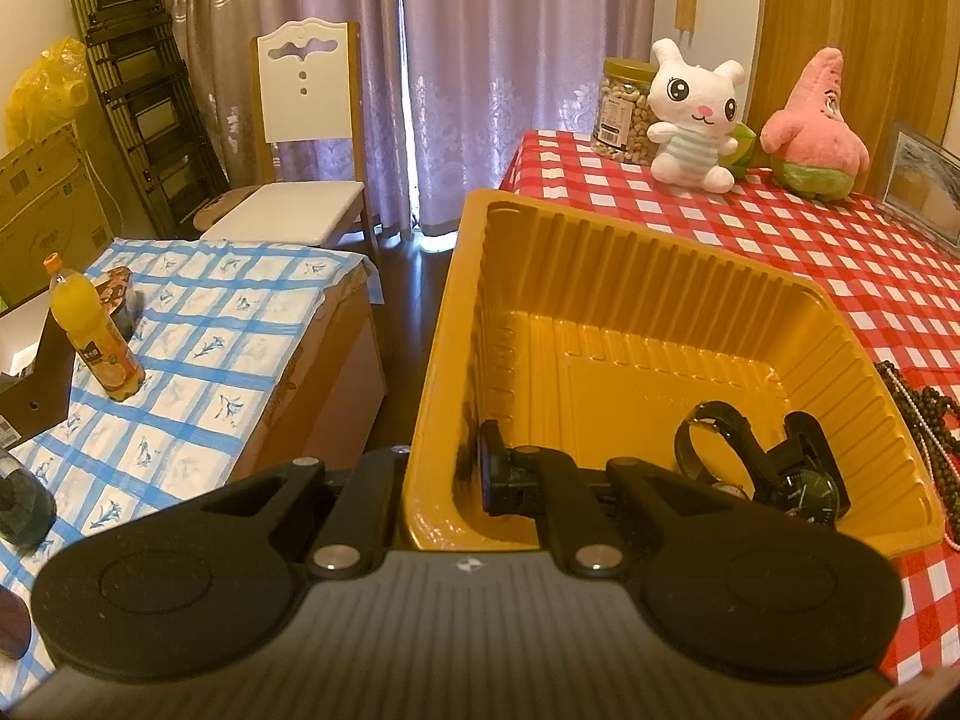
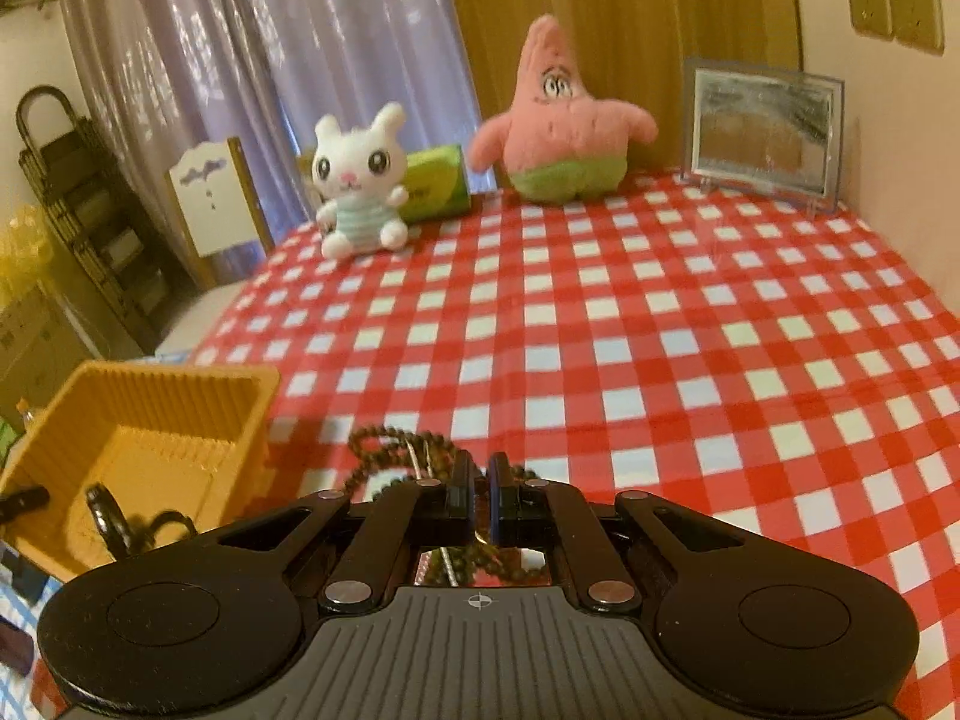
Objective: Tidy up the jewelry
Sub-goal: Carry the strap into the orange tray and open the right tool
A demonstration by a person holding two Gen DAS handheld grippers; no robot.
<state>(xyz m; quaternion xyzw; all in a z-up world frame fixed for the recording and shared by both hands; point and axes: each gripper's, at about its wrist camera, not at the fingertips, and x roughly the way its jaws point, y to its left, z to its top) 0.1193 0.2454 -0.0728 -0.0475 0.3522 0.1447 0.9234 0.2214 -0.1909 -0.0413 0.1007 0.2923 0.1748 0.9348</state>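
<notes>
A yellow ribbed plastic tray (image 1: 600, 276) stands at the left edge of the red-checked table (image 2: 660, 360). My left gripper (image 1: 447, 462) is shut on the tray's near left wall, with one finger (image 1: 495, 468) inside and the other hidden outside. Two black watches (image 1: 720, 456) lie in the tray's near right corner. More dark beads and a pearl strand (image 1: 924, 420) lie just right of the tray. My right gripper (image 2: 480, 498) is shut on a dark bead necklace (image 2: 390, 444), whose loops hang around and below its fingers. The tray (image 2: 150, 396) is to its left.
A white plush rabbit (image 2: 360, 180), a pink star plush (image 2: 558, 120), a green pack (image 2: 435, 180) and a framed picture (image 2: 762, 132) line the table's far edge. A nut jar (image 1: 624, 108) stands beside the rabbit. A low blue-checked table (image 1: 198, 330) with an orange bottle (image 1: 90, 330) is to the left.
</notes>
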